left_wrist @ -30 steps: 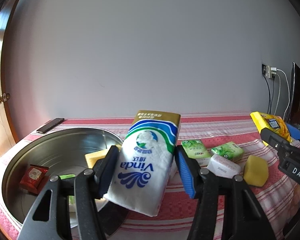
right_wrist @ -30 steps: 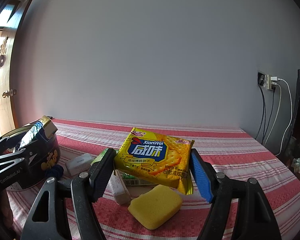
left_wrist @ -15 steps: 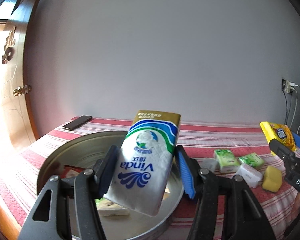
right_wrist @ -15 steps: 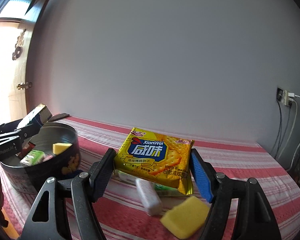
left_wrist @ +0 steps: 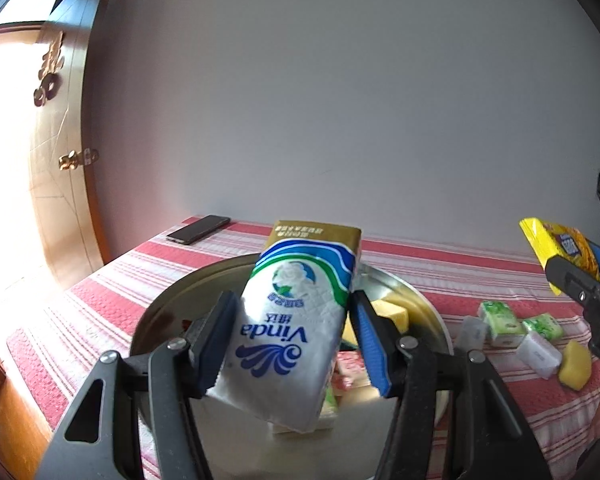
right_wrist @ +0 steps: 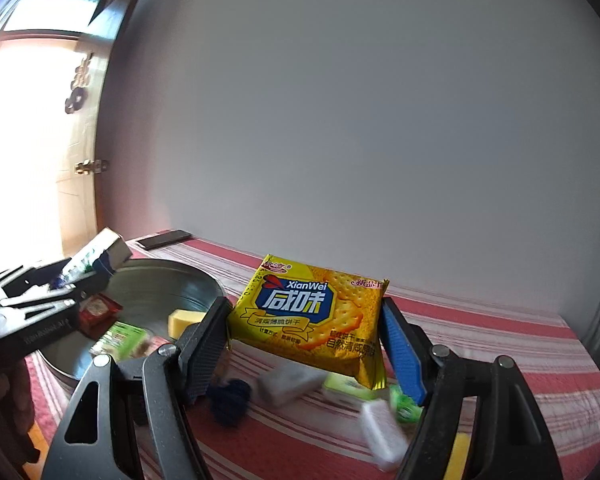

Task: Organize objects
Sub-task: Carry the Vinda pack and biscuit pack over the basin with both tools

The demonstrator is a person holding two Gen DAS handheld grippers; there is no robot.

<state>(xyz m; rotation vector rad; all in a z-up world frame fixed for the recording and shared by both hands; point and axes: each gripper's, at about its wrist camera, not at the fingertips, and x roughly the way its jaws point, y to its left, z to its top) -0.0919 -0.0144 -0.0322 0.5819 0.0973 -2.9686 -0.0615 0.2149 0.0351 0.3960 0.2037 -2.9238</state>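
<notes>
Left hand-held gripper (left_wrist: 295,340) clamps tissue pack (left_wrist: 295,316) (over basin (left_wrist: 167,308))

Phone (left_wrist: 197,229) behind basin (left_wrist: 167,304), packets (left_wrist: 500,322) rightward

Reading "Vinda", upside down in blue, on white tissue pack (left_wrist: 295,320); small characters on its gold end too fine to read. Reading "XianWei" above large white Chinese characters on yellow cracker packet (right_wrist: 312,316). Lettering on left gripper (right_wrist: 39,312) body blurring past reading.
</notes>
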